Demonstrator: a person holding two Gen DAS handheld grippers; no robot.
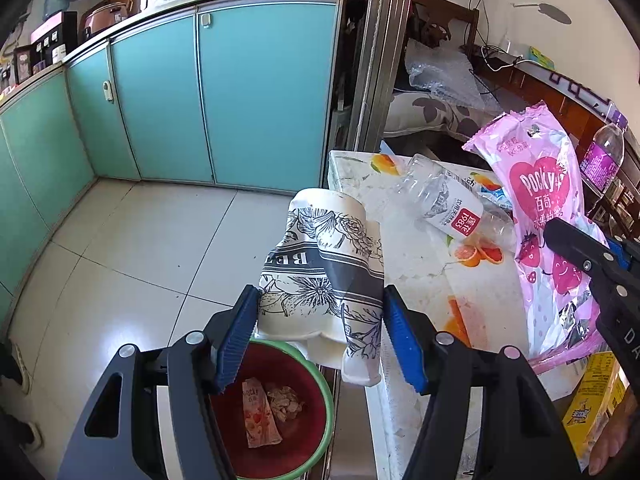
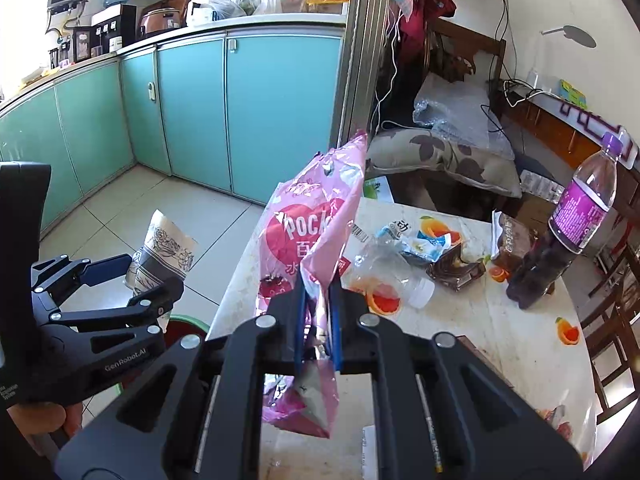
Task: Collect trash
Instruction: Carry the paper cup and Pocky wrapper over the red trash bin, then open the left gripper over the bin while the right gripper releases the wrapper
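Note:
My left gripper (image 1: 320, 300) is shut on a crushed paper cup (image 1: 324, 248) with a black floral print. The cup hangs above a red bin with a green rim (image 1: 326, 396) on the floor beside the table. A pink snack wrapper (image 1: 258, 412) and crumpled paper lie in the bin. My right gripper (image 2: 318, 284) is shut on a large pink Pocky bag (image 2: 308, 224), which stands upright over the table's left edge. The right wrist view shows the left gripper (image 2: 148, 276) with the cup (image 2: 168, 244) lower left, over the bin (image 2: 188, 322).
The fruit-print table (image 2: 500, 320) holds a crushed clear bottle (image 2: 384, 276), a blue wrapper (image 2: 420, 240), brown wrappers (image 2: 456, 268) and a purple-labelled bottle (image 2: 568, 232). A yellow box (image 1: 596, 396) lies at its near edge. Teal cabinets (image 1: 260, 100) line the tiled floor.

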